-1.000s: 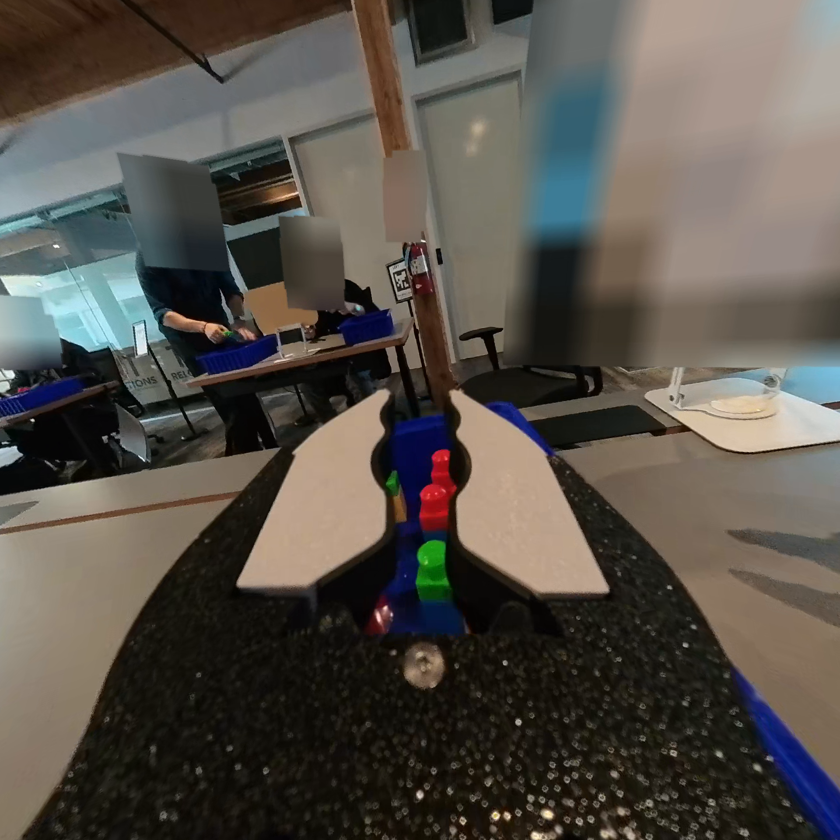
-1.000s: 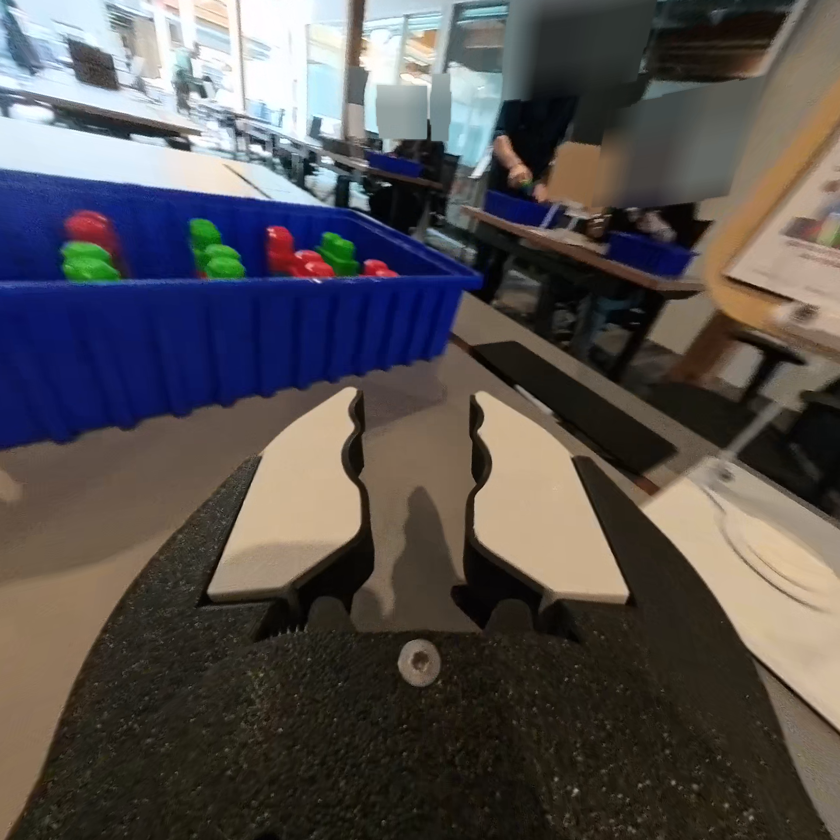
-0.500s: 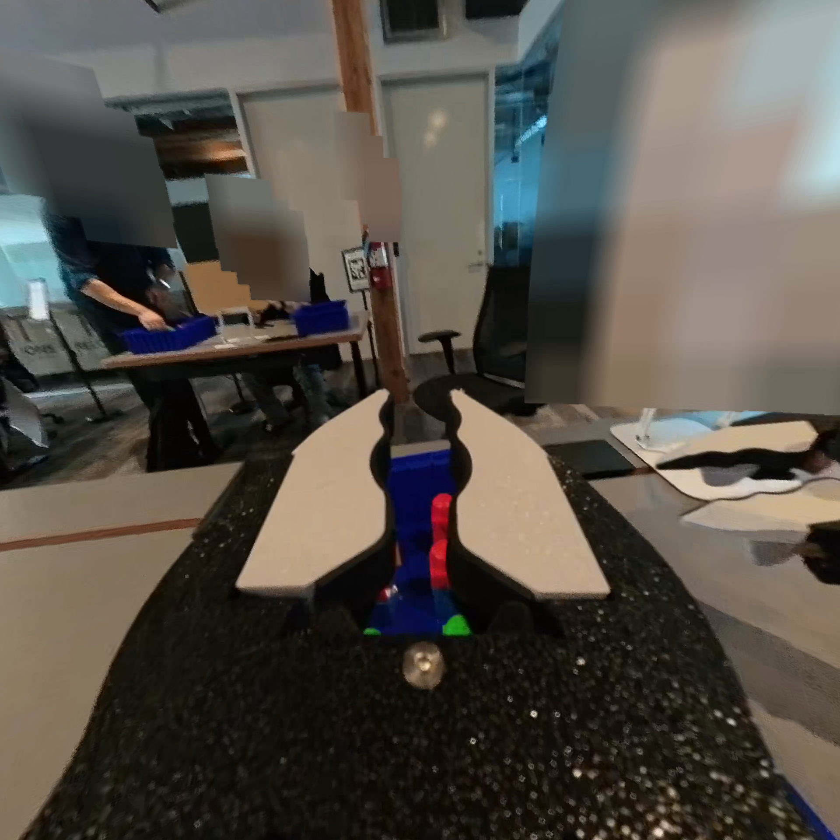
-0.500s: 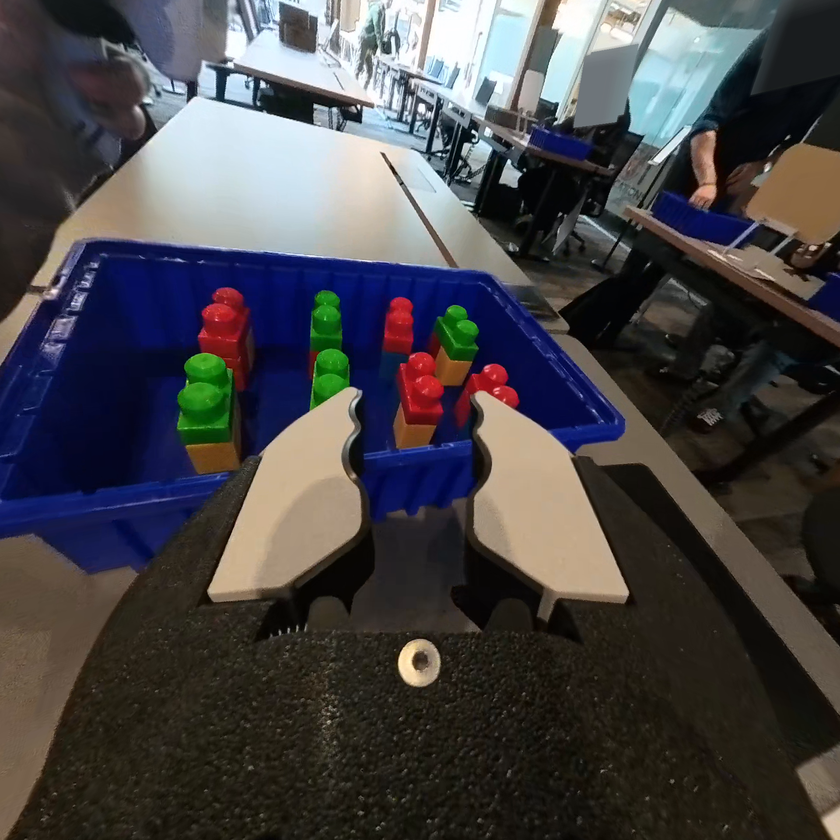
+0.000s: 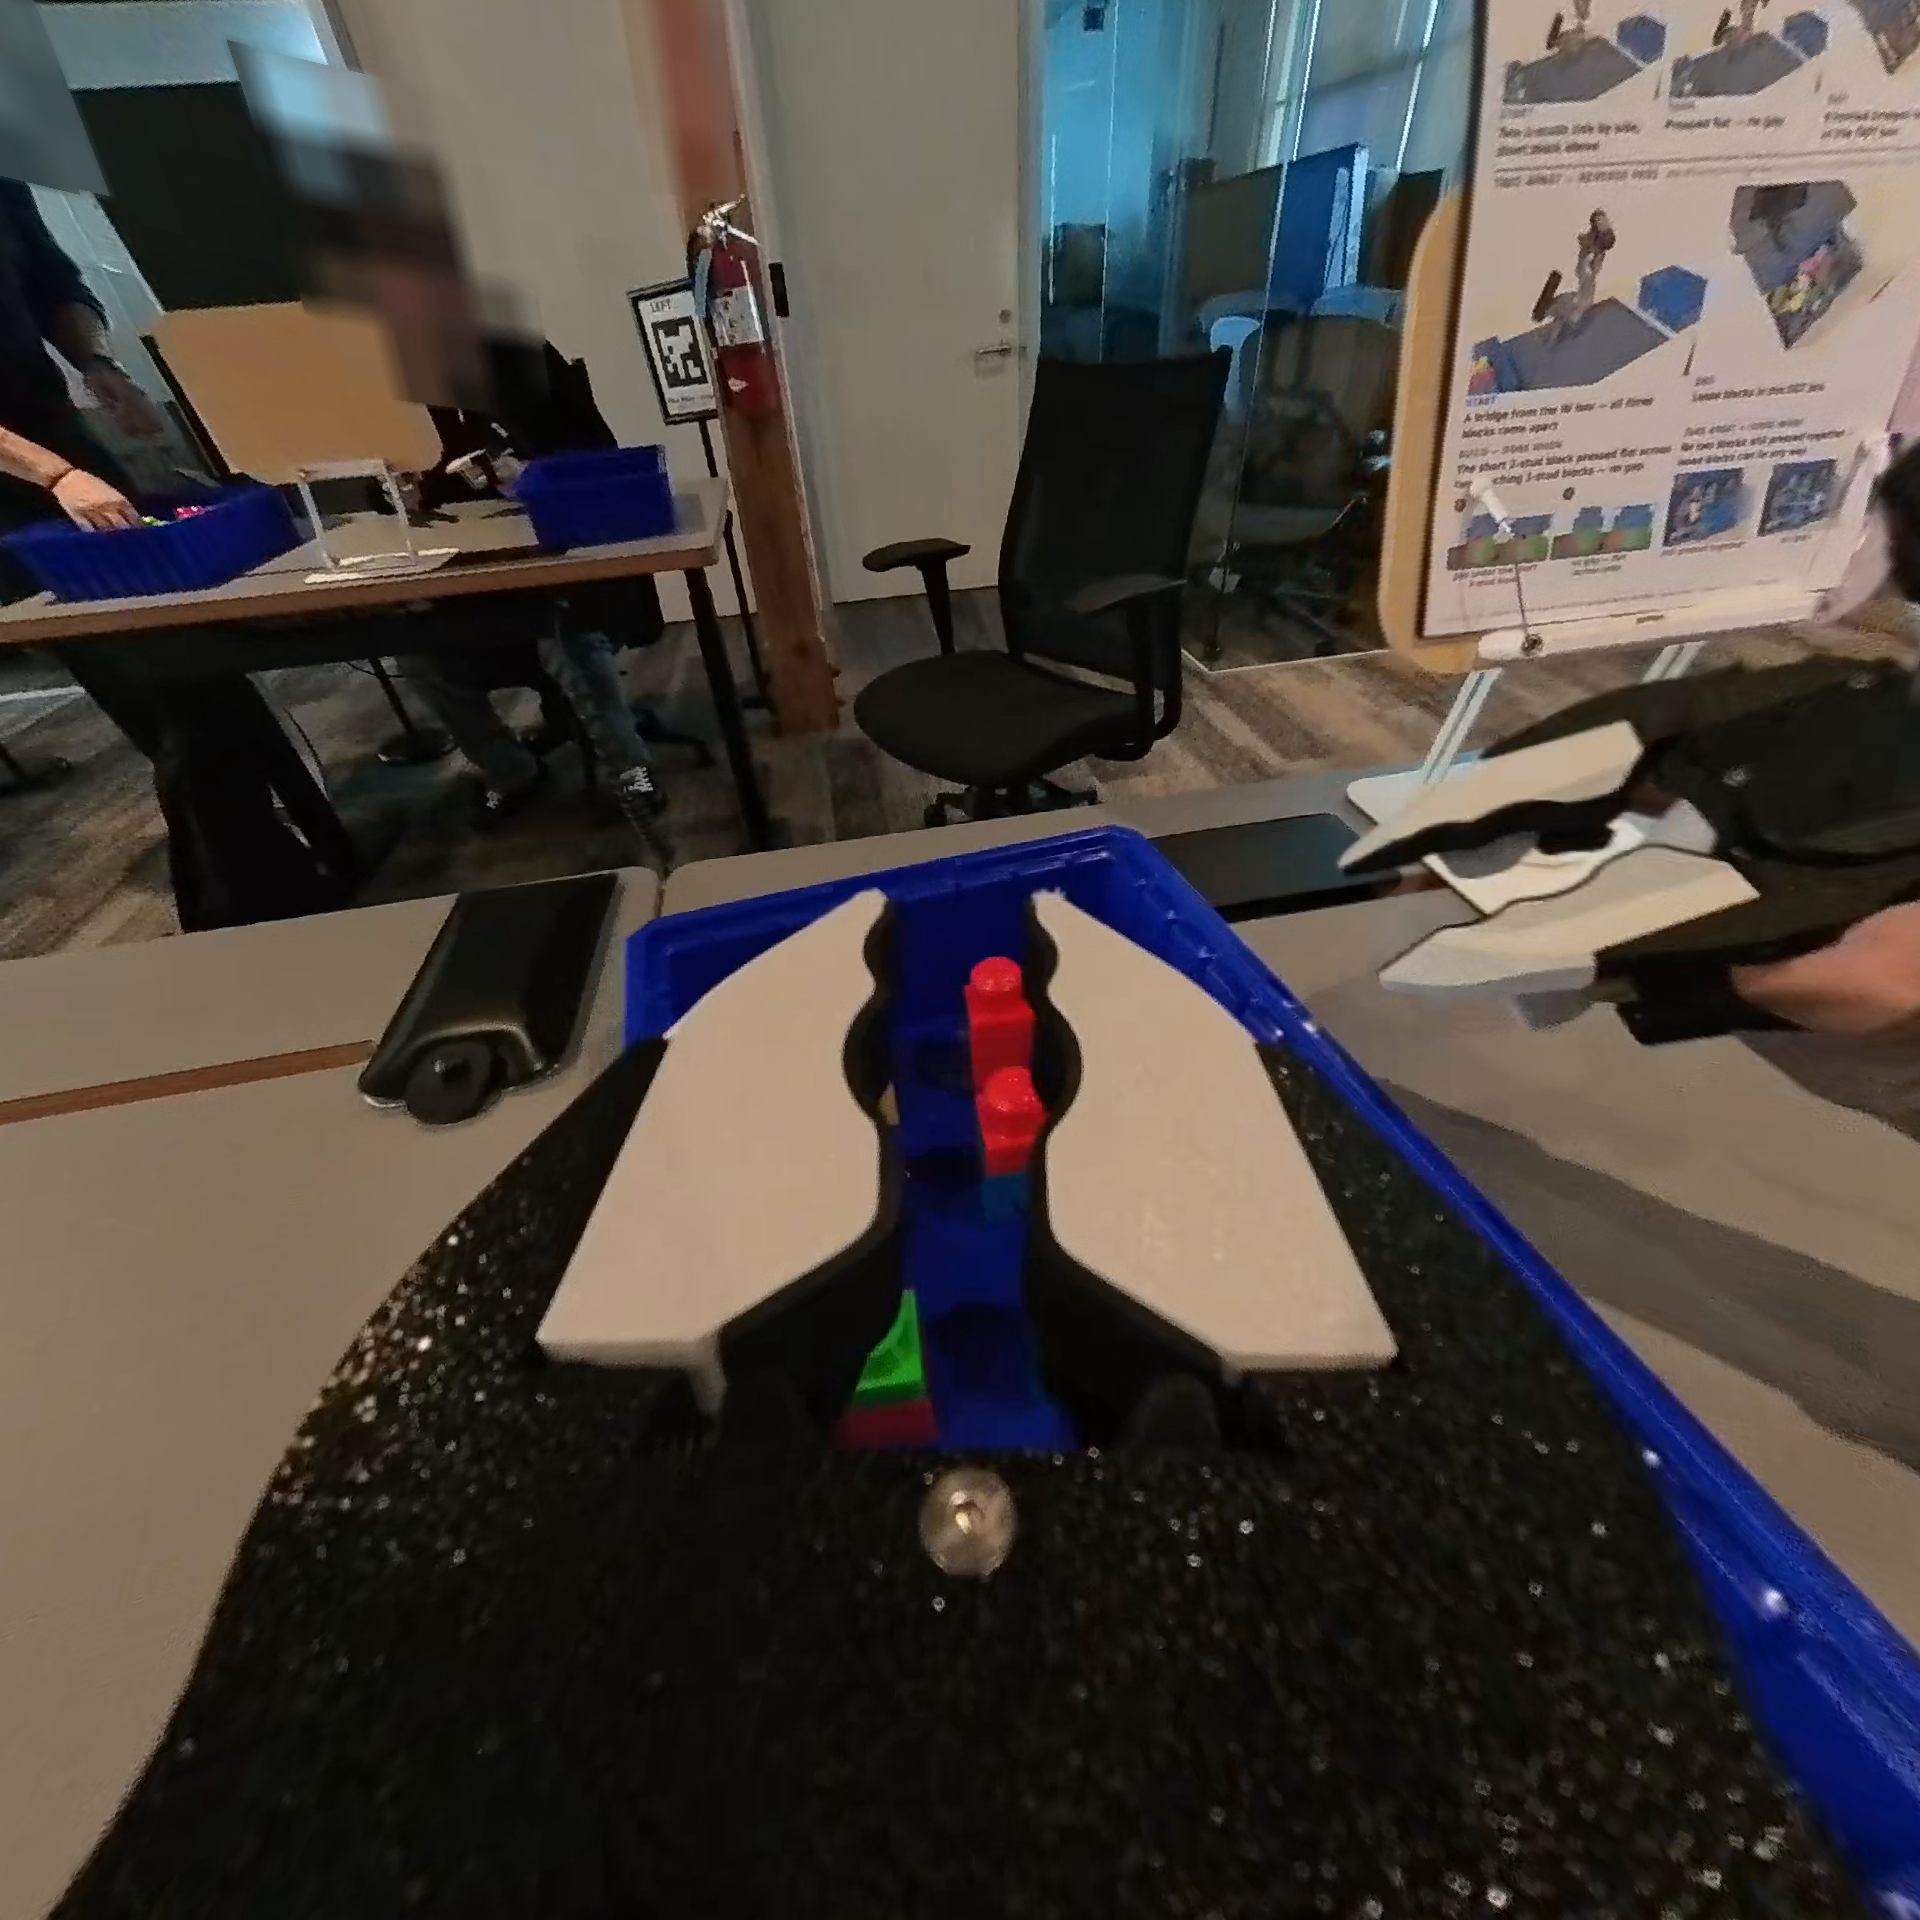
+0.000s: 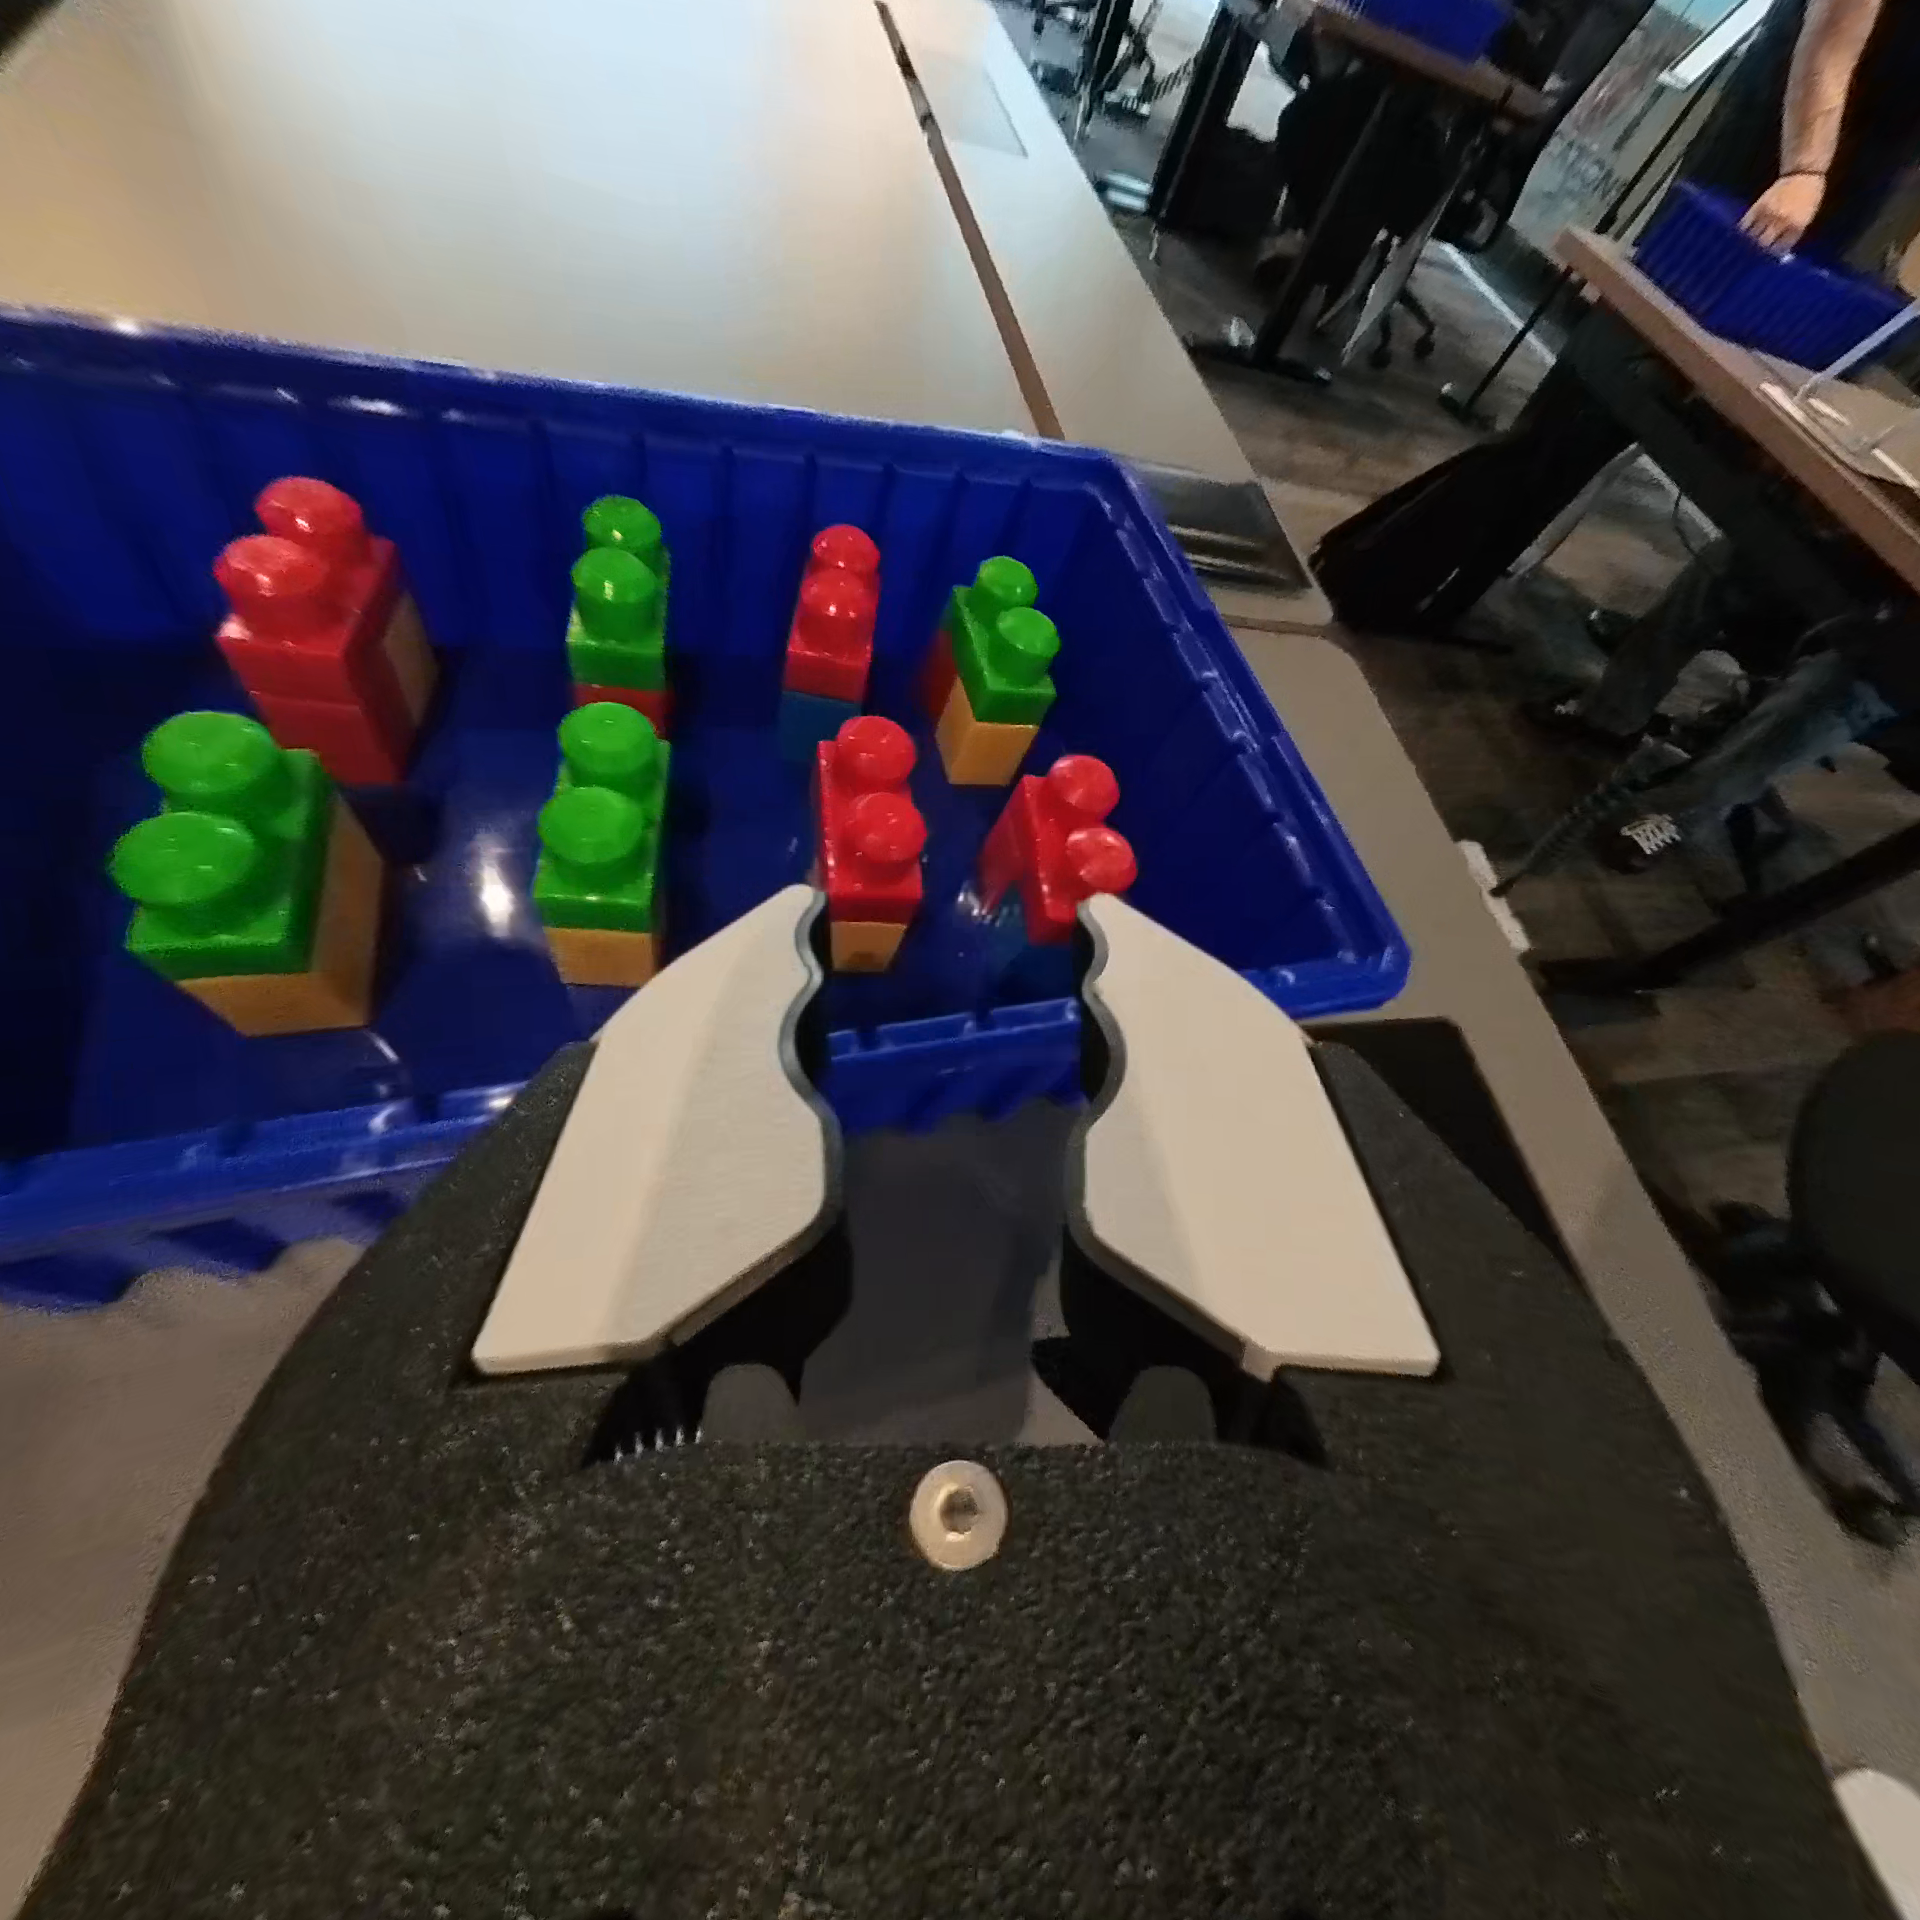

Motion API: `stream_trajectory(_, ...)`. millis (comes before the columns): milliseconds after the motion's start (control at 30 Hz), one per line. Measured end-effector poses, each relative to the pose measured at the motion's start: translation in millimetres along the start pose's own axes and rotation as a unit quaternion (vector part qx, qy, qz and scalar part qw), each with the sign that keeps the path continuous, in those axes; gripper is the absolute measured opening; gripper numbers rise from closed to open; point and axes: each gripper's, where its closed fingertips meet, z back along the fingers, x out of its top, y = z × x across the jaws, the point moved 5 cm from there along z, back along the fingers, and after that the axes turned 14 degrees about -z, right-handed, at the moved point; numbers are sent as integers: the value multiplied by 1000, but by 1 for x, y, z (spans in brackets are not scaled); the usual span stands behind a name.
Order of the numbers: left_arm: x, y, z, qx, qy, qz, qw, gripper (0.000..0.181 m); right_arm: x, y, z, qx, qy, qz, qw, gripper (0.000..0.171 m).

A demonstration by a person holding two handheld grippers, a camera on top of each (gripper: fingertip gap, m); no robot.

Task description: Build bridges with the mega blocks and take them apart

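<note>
The left gripper (image 5: 958,914) hangs over the blue bin (image 5: 1299,1023) with its jaws apart and nothing between them; through the gap shows a red block (image 5: 1000,1013) with two studs standing on the bin floor. The right gripper (image 6: 948,914) is also parted, wider, and empty, its tips just over the bin's (image 6: 1226,717) near rim without touching any block; from the left wrist view it (image 5: 1382,914) hovers beside the bin, held in a hand (image 5: 1849,977). Inside the bin short two-stud stacks stand upright and apart: a green-on-orange stack (image 6: 244,862), a red stack (image 6: 317,623), two green-topped ones (image 6: 608,831) in the middle, and red-topped ones (image 6: 868,831) nearer the right wall. One red block (image 6: 1055,842) lies tilted against that wall. The bin sits on a grey table (image 6: 520,156).
</note>
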Motion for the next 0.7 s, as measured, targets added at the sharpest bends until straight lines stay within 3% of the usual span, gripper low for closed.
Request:
stream_trajectory(367,-29,21,3,-3,39,20,999,22,31,-37,-65,40,129,57,989,44)
stream_trajectory(700,-31,22,0,-6,37,20,999,22,3,-52,-130,69,384,64,919,45)
